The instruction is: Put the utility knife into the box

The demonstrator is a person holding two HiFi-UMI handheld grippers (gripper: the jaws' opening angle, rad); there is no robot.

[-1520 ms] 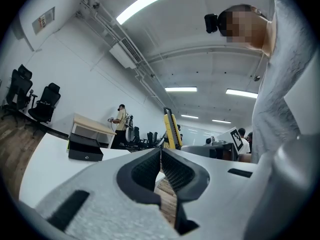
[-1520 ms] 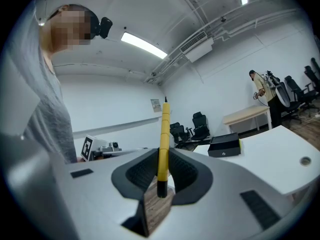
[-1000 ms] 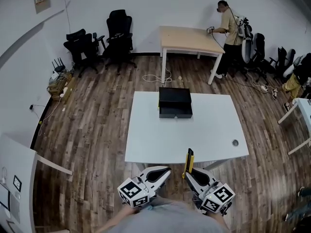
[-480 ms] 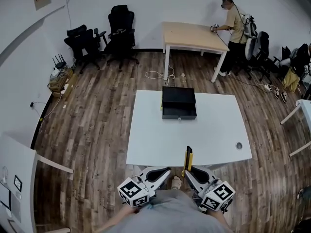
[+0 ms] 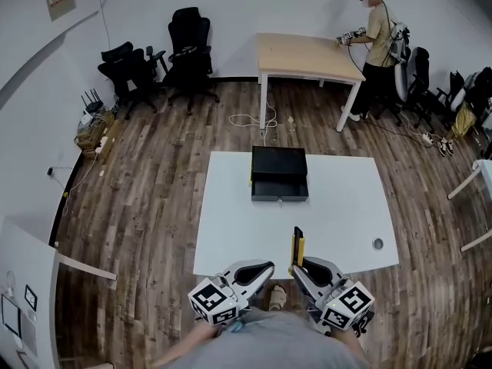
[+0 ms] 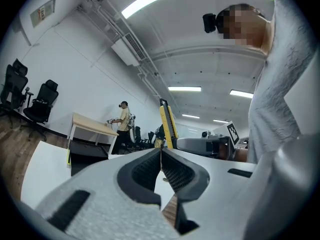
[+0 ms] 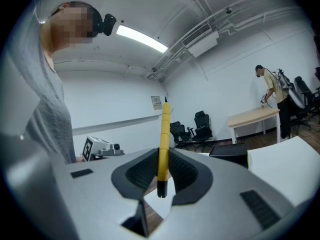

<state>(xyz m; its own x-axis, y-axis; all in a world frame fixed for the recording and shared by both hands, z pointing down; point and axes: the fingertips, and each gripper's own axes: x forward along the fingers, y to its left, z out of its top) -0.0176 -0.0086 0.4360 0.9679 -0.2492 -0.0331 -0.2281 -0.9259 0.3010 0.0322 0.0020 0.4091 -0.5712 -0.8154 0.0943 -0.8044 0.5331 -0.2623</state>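
Note:
A yellow and black utility knife [image 5: 297, 248] stands upright in my right gripper [image 5: 302, 267], which is shut on it just off the near edge of the white table [image 5: 231, 229]. The right gripper view shows the knife [image 7: 163, 144] clamped between the ribbed pads. My left gripper [image 5: 265, 267] is shut with nothing in it, level with the right one and to its left. The left gripper view shows its jaws [image 6: 161, 166] pressed together and the knife [image 6: 168, 124] beyond them. The black box [image 5: 279, 174], with its drawer open toward me, sits at the table's far middle.
A round cable hole [image 5: 377, 244] lies at the table's near right. Beyond stands a wooden table [image 5: 307, 52] with a person [image 5: 377, 33] at it. Black office chairs [image 5: 154, 60] line the far left wall. A cable [image 5: 250, 121] lies on the wood floor.
The head view has shifted slightly, so the table and box sit a little closer and more to the left. Both grippers stay shut at the near edge, the knife still upright in the right one.

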